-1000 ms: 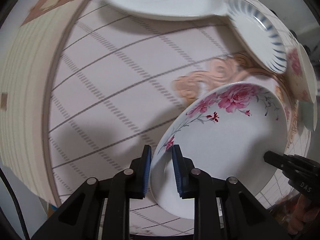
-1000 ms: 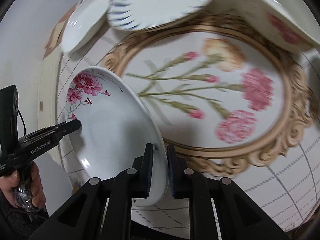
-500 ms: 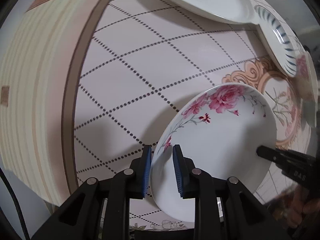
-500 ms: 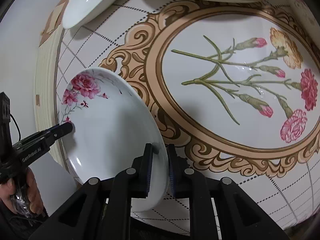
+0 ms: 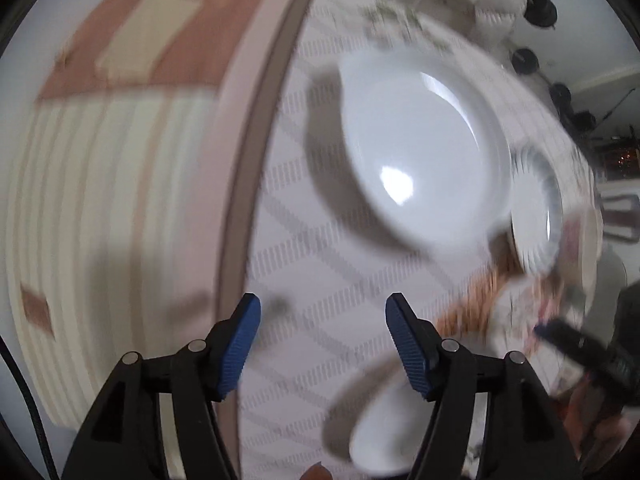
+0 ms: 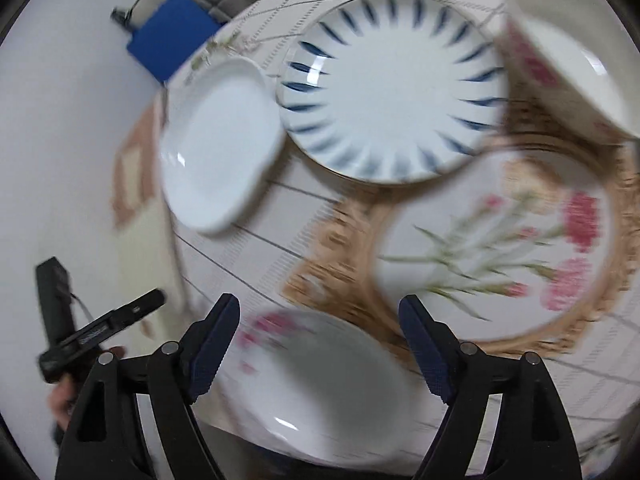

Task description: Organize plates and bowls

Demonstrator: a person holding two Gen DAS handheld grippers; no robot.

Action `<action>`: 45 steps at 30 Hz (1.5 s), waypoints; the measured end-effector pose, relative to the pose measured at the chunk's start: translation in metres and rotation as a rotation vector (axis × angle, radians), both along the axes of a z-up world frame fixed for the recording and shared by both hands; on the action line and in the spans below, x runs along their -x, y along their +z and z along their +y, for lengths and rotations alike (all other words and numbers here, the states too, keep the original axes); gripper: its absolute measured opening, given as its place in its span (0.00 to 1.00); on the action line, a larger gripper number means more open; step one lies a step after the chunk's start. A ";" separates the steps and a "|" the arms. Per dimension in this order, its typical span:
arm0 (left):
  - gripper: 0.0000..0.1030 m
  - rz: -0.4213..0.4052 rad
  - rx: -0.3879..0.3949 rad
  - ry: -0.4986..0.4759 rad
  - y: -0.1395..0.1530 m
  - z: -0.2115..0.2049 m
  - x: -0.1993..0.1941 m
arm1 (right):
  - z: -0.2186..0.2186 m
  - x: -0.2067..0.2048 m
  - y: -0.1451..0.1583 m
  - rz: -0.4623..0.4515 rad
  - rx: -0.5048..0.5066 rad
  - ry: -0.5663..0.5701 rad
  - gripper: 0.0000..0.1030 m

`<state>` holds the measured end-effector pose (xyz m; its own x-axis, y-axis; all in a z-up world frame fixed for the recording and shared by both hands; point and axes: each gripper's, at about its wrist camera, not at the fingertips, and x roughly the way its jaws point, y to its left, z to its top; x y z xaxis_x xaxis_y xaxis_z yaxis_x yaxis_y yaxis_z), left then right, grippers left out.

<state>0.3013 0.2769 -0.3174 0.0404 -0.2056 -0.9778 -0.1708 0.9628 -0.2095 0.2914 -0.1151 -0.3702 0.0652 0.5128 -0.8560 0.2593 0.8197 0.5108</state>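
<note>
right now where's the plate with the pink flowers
In the right wrist view the pink-flowered plate lies on the tablecloth at bottom centre, below the open right gripper, nearer than the blue-striped plate.

Plain white plate (image 6: 218, 144); blue-streaked plate (image 6: 394, 92); pink-rose plate (image 6: 320, 384); tablecloth (image 6: 500, 240) carnations, tan scrollwork.

no readable text, white lettering on left tool (image 6: 120, 318) blurred

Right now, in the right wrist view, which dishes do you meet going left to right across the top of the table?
Plain white plate → blue-striped plate → pink-flowered bowl.
</note>
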 end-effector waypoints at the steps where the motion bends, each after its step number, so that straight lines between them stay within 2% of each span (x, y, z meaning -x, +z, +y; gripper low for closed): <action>1: 0.61 -0.016 -0.009 0.002 0.000 0.007 -0.015 | 0.007 -0.010 -0.005 0.001 -0.016 -0.017 0.82; 5: 0.61 -0.071 0.016 0.040 -0.014 0.012 -0.082 | 0.030 -0.040 -0.028 0.033 -0.045 -0.062 0.82; 7: 0.61 -0.078 0.014 0.022 -0.023 0.008 -0.111 | 0.042 -0.051 -0.037 0.046 -0.050 -0.090 0.81; 11: 0.61 -0.052 -0.018 -0.077 -0.041 -0.004 -0.147 | 0.041 -0.058 -0.051 0.069 -0.055 -0.147 0.80; 16: 0.61 -0.016 -0.019 -0.227 -0.066 -0.034 -0.175 | 0.043 -0.063 -0.060 0.086 -0.064 -0.171 0.70; 18: 0.61 -0.010 -0.027 -0.267 -0.075 -0.045 -0.184 | 0.045 -0.064 -0.063 0.090 -0.062 -0.174 0.60; 20: 0.61 0.001 -0.039 -0.314 -0.083 -0.056 -0.190 | 0.045 -0.062 -0.061 0.091 -0.063 -0.177 0.57; 23: 0.58 -0.002 -0.071 -0.362 -0.084 -0.067 -0.193 | 0.050 -0.065 -0.060 0.086 -0.057 -0.164 0.44; 27: 0.41 -0.008 -0.080 -0.392 -0.080 -0.077 -0.196 | 0.059 -0.070 -0.063 0.088 -0.050 -0.143 0.29; 33: 0.31 -0.048 -0.104 -0.386 -0.070 -0.072 -0.190 | 0.072 -0.077 -0.065 0.080 -0.008 -0.095 0.22; 37: 0.30 -0.065 -0.124 -0.353 -0.070 -0.067 -0.176 | 0.082 -0.088 -0.069 0.079 0.013 -0.050 0.19; 41: 0.29 -0.064 -0.128 -0.294 -0.071 -0.052 -0.156 | 0.095 -0.092 -0.065 0.056 0.068 0.029 0.19; 45: 0.29 -0.051 -0.134 -0.256 -0.072 -0.034 -0.119 | 0.107 -0.087 -0.067 0.071 0.067 0.104 0.19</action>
<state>0.4201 0.2433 -0.3891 0.0540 -0.0842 -0.9950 0.0888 0.9929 -0.0792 0.3780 -0.0080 -0.4367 -0.0468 0.4553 -0.8891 0.2049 0.8755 0.4376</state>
